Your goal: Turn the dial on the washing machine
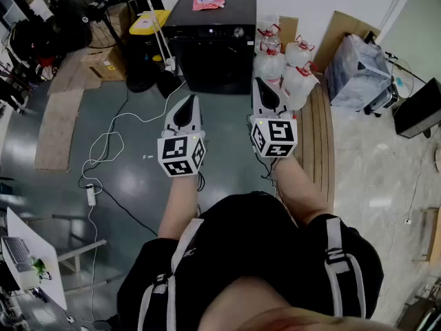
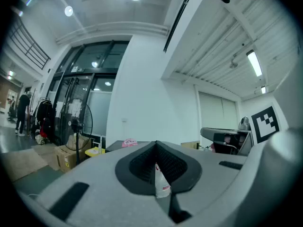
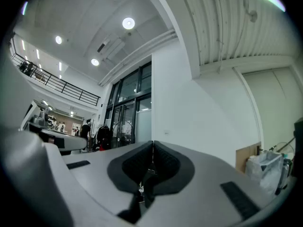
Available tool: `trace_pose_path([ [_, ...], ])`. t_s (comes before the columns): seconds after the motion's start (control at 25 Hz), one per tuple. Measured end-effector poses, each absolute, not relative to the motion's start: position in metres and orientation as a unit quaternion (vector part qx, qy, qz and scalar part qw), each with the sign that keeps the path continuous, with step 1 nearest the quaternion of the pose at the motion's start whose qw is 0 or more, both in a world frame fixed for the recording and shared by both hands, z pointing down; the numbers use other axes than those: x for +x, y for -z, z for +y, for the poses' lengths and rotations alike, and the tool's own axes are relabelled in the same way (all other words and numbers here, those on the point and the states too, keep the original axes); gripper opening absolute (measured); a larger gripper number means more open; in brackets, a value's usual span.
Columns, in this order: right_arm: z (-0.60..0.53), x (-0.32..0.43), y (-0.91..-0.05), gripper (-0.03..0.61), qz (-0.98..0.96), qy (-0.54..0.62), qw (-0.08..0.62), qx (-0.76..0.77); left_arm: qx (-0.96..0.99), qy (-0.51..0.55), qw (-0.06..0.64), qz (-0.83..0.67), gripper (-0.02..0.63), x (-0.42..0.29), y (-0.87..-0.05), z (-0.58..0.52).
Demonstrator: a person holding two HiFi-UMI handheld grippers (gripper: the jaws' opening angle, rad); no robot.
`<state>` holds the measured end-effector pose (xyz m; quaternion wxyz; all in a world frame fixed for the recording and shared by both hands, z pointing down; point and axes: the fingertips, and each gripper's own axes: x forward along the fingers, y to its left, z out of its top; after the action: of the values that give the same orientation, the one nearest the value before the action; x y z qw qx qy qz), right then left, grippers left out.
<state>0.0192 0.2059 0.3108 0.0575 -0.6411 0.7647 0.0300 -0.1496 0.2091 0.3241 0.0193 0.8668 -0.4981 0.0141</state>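
Head view: washing machine (image 1: 210,54) ahead, well apart from both tools; dial (image 1: 238,32) on its top panel; water jugs (image 1: 286,71) just beside right gripper (image 1: 265,94).
Left gripper view: left gripper (image 2: 156,149) pressed together, empty.
Right gripper view: jaws pressed together, empty.
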Motion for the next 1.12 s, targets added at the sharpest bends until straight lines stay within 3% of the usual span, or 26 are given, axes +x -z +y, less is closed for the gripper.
trace_pose_path([
  [0.68,0.226,-0.004,-0.310,0.009,0.751,-0.045,0.054,-0.657,0.875,-0.031,0.019,-0.483,-0.006,-0.162,-0.330,0.221],
  [1.12,0.162,0.016,-0.337,0.009,0.742,-0.023,0.053,-0.668,0.874,-0.037,0.017,-0.484,-0.006,-0.153,-0.347,0.162],
])
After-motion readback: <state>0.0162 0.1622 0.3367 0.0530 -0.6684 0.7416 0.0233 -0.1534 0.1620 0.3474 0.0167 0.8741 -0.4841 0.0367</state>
